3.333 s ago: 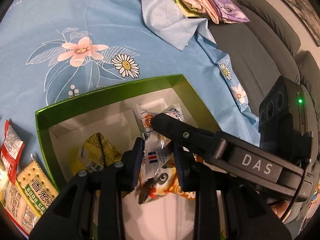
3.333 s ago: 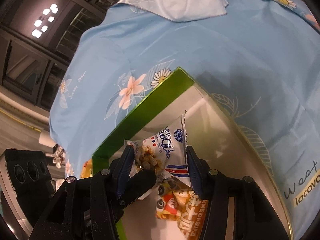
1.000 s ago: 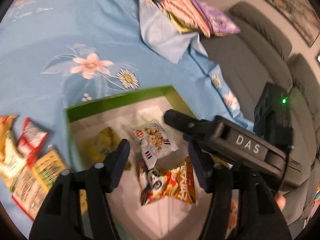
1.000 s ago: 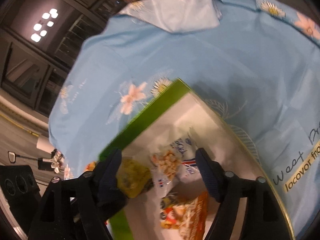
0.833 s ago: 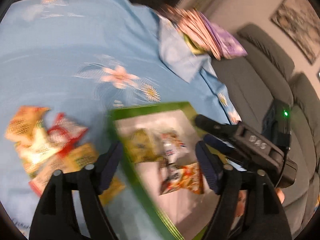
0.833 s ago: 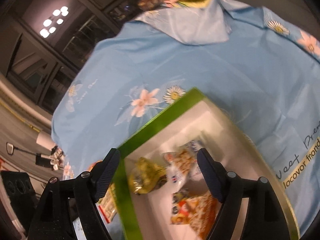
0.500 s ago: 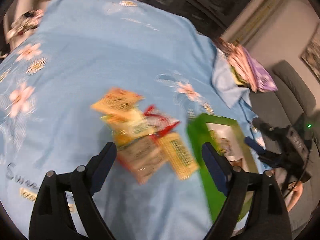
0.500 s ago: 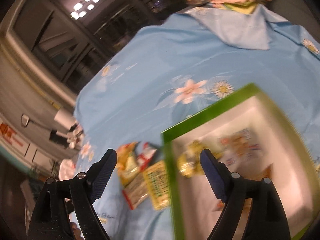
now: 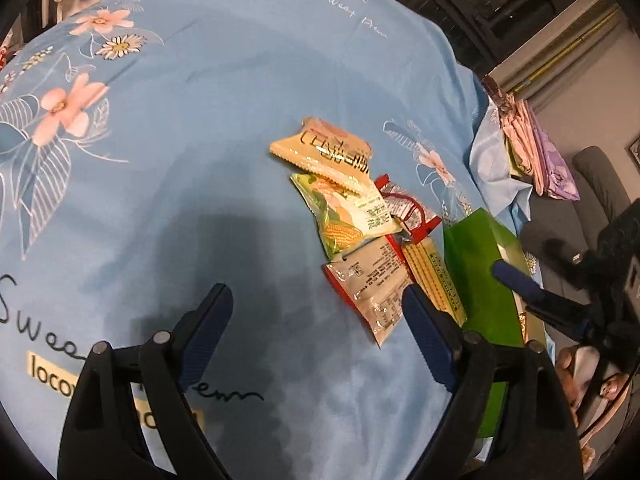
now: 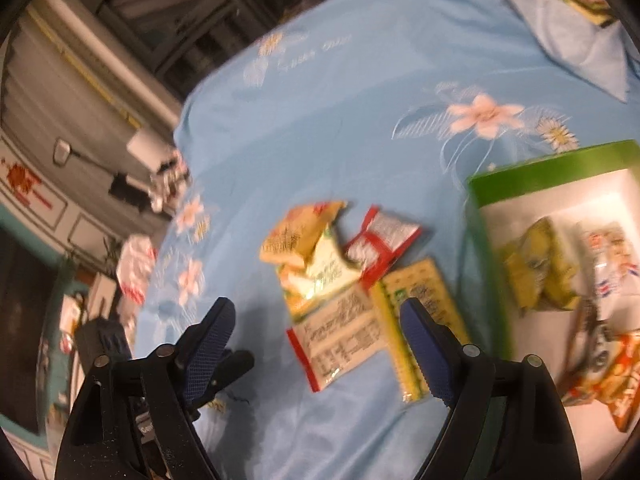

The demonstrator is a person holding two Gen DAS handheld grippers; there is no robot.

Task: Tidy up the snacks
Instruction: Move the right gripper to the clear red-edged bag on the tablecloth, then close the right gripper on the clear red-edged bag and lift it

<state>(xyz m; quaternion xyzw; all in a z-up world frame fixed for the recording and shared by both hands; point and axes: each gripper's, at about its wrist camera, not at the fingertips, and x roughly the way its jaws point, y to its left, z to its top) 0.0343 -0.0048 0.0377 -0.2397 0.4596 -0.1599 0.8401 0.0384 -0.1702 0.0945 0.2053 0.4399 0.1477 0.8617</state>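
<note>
Left wrist view, left to right. Lower left and centre: left claw (image 9: pixel 318 330) spread wide over bare blue floral cloth (image 9: pixel 180 128), having just been opening, nothing between its blue pads (image 9: pixel 210 320). Centre right, a loose pile of snack packets on the cloth-covered surface: cream packet (image 9: pixel 322 151) farthest up, corn packet (image 9: pixel 346 214) overlapping below it, red-and-white packet (image 9: pixel 408 208) to the right, white red-edged packet (image 9: pixel 370 290) lower, label side up, yellow cracker pack (image 9: pixel 430 276) just beside the green box (image 9: pixel 476 264). Far right: right claw (image 9: pixel 532 280) reaching in over the box, part of a hand (image 9: pixel 576 368) below it; grey sofa (image 9: pixel 600 184) and folded fabrics (image 9: pixel 532 148) in the upper right.

Right wrist view, blurred, left to right. Far left: dim room furniture, too smeared to name. Lower left to centre: right claw (image 10: pixel 316 336) likewise wide apart, just been opening, gripping nothing; dark tip of the left claw (image 10: pixel 234 364) poking in beside its left finger. Centre: same packets, orange-yellow one (image 10: pixel 296 236) upper, red-and-white packet (image 10: pixel 380 238) to its right, white red-edged packet (image 10: pixel 340 338) lying between the finger pads without touching, cracker pack (image 10: pixel 420 312) partly behind the right finger. Right edge: green box (image 10: pixel 540 172) open, white inside, holding a crumpled yellow-green packet (image 10: pixel 540 268), a white packet (image 10: pixel 612 256) and an orange packet (image 10: pixel 608 380).
</note>
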